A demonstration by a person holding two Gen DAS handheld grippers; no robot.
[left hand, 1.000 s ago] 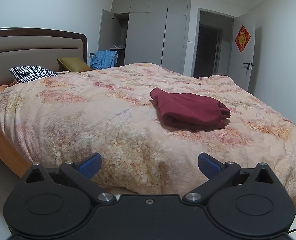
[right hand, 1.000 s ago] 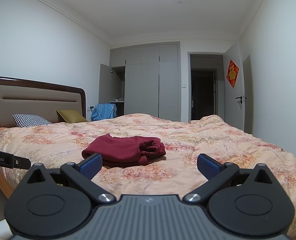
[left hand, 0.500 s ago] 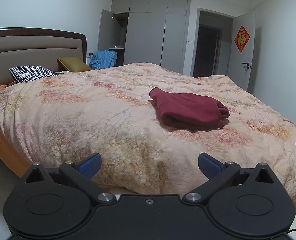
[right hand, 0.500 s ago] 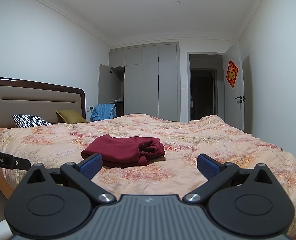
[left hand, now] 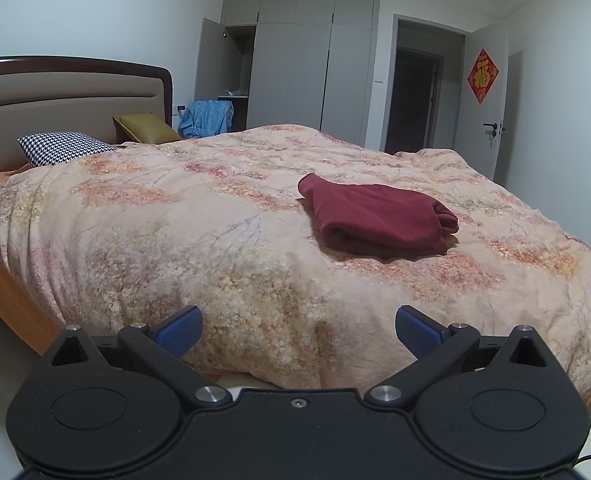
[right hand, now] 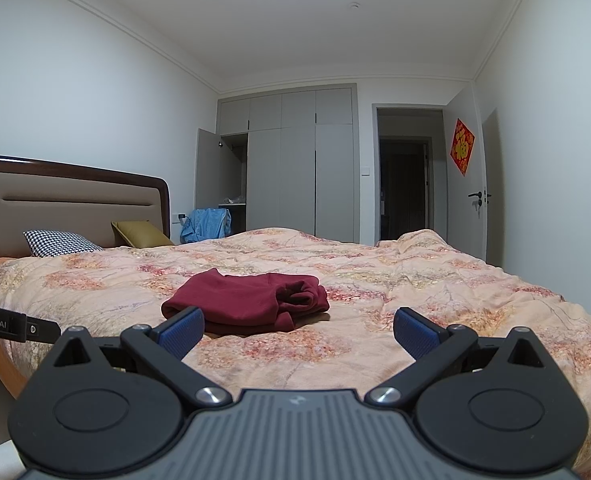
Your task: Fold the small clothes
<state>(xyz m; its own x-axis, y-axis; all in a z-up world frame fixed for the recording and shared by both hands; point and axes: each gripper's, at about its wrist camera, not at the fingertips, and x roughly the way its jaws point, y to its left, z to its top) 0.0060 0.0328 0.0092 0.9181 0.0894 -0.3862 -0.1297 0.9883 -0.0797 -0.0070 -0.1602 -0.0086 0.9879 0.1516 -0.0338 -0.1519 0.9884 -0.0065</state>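
Note:
A dark red garment lies folded into a compact bundle on the floral quilt of the bed, right of centre in the left wrist view. In the right wrist view the same garment sits just beyond the left fingertip. My left gripper hangs open at the near edge of the bed, well short of the garment, with nothing between its blue pads. My right gripper is open too and holds nothing. The left gripper's body shows at the left edge of the right wrist view.
A houndstooth pillow and an olive cushion lie by the padded headboard. Blue clothing hangs near a grey wardrobe with one door open. A doorway and a white door stand at the back right.
Both views have shifted only slightly. The garment lies as before and both grippers stay open.

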